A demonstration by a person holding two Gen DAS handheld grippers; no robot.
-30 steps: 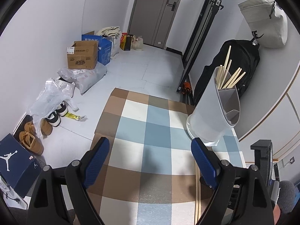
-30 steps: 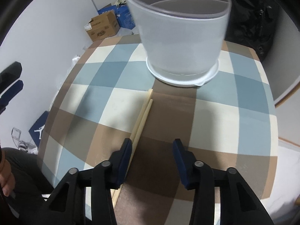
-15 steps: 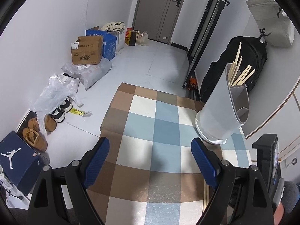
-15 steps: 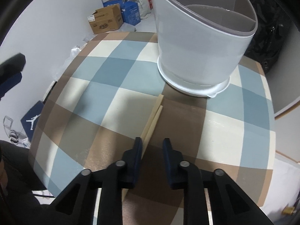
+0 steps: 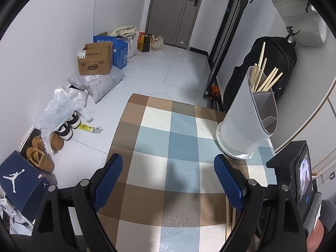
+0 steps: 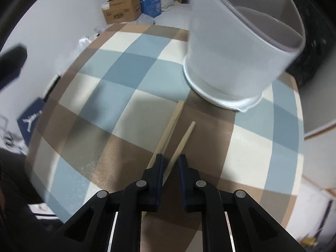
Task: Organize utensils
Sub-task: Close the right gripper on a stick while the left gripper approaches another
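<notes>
A white utensil holder (image 5: 250, 121) stands at the right of the checked table, with several wooden chopsticks (image 5: 263, 75) in its back compartment; it looms close in the right wrist view (image 6: 237, 50). My right gripper (image 6: 170, 160) is shut on one chopstick (image 6: 183, 139), lifted slightly off the cloth. A second chopstick (image 6: 171, 127) lies on the table just left of it. My left gripper (image 5: 168, 180) is open and empty above the table's near edge. The chopsticks show partly by its right finger (image 5: 229, 222).
The checked tablecloth (image 5: 180, 145) covers a small table. On the floor to the left are cardboard boxes (image 5: 95, 59), plastic bags, shoes (image 5: 42, 157) and a Jordan shoebox (image 5: 19, 180). A black backpack (image 5: 271, 67) leans behind the holder. A door is at the back.
My right gripper closed from open onto one chopstick and raised it, separating it from the other. My left gripper drew back slightly and stayed open.
</notes>
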